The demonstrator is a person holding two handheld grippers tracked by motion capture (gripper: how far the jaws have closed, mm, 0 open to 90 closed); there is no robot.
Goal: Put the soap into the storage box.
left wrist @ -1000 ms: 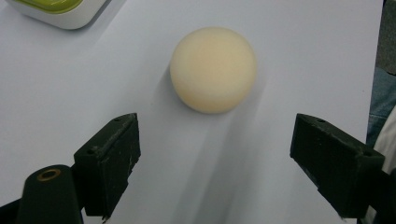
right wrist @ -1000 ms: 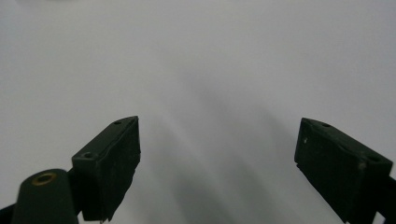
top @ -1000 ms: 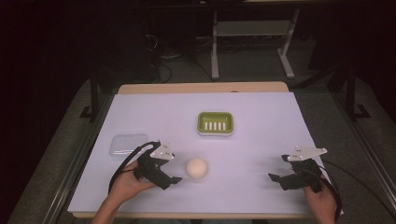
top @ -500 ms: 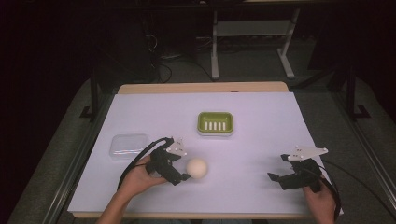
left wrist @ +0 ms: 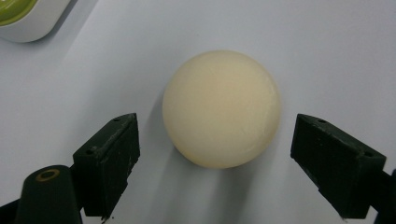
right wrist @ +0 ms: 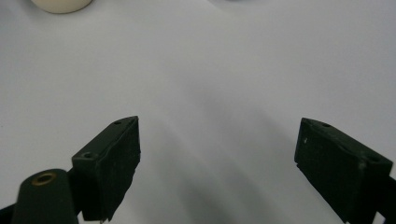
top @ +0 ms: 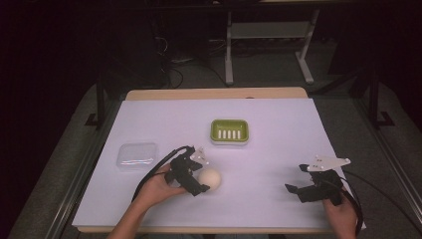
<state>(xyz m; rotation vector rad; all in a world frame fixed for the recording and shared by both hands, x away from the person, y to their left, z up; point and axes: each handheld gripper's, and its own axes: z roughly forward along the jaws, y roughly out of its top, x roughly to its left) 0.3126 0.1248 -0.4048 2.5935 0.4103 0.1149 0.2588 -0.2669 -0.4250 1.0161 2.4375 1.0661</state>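
Note:
A cream-coloured ball [top: 209, 178] [left wrist: 222, 108] lies on the white table sheet, front left of centre. My left gripper [top: 198, 182] [left wrist: 215, 158] is open and close up against it, one jaw on each side of the ball's near part, with gaps on both sides. My right gripper [top: 296, 191] [right wrist: 217, 163] is open near the front right of the sheet, its jaws pointing left with bare sheet between them. In the right gripper view the ball [right wrist: 61, 5] peeks in at the top left edge.
A green and white soap dish [top: 229, 131] [left wrist: 29, 16] sits at the middle of the sheet behind the ball. A clear plastic lid [top: 137, 154] lies to the left. The table's front edge runs just below both hands.
My left gripper has moved right up to the ball, and its jaws now flank it. The right gripper has stayed put.

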